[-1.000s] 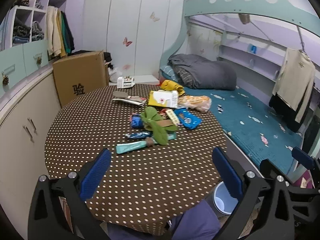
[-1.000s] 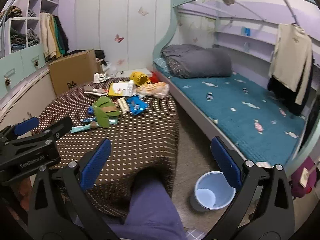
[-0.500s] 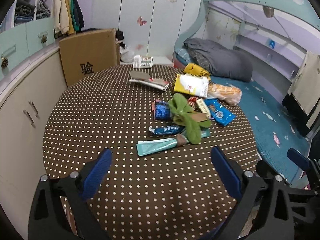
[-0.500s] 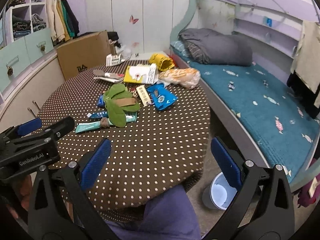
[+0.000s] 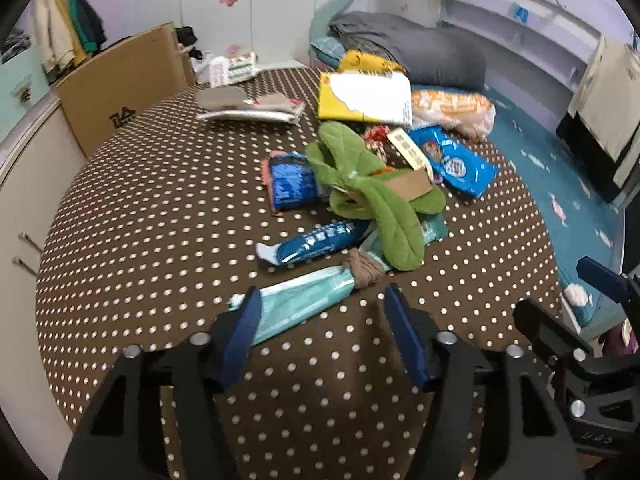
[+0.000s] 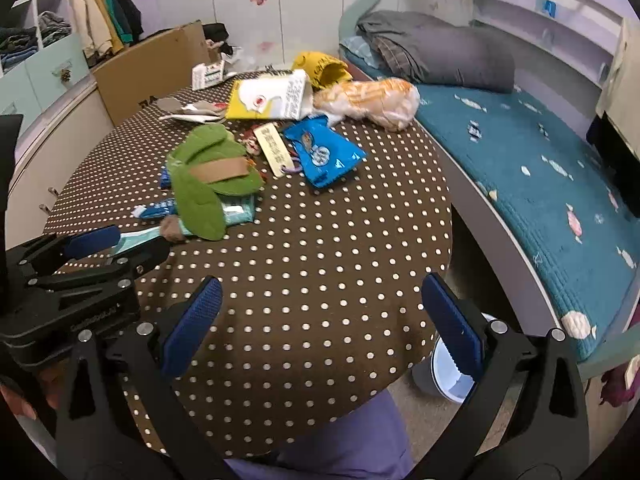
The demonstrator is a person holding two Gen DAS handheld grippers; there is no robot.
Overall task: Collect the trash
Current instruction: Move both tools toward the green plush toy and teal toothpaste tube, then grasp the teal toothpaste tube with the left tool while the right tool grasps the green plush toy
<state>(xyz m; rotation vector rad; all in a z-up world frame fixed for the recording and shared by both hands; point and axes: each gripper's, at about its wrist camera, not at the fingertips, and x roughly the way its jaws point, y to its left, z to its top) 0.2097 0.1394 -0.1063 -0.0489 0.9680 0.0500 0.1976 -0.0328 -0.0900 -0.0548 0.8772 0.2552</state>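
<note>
Landmark = green leaf-shaped cloth [image 5: 376,196] mid counter [image 5: 160,208]. Left wrist view is showing the teal wrapper [image 5: 298,304] w/ its brown knot [image 5: 364,272] running from under the cloth's near tip toward the cam, plus a blue stick pack [image 5: 316,240] just left of that tip and a blue pouch [image 5: 294,184] at the cloth's left. Right wrist view is showing what the left isn't: a pale bin [image 6: 448,364] on the floor, well right of the cloth past the counter edge, beside the bed [image 6: 560,184].

Left tool [image 5: 324,336] is sitting low over the counter, jaws partly closed in, left finger overlapping the wrapper's near end; actual contact unclear. Right tool [image 6: 320,320] is hovering over bare counter near-right of the cloth, jaws wide, holding nothing.
</note>
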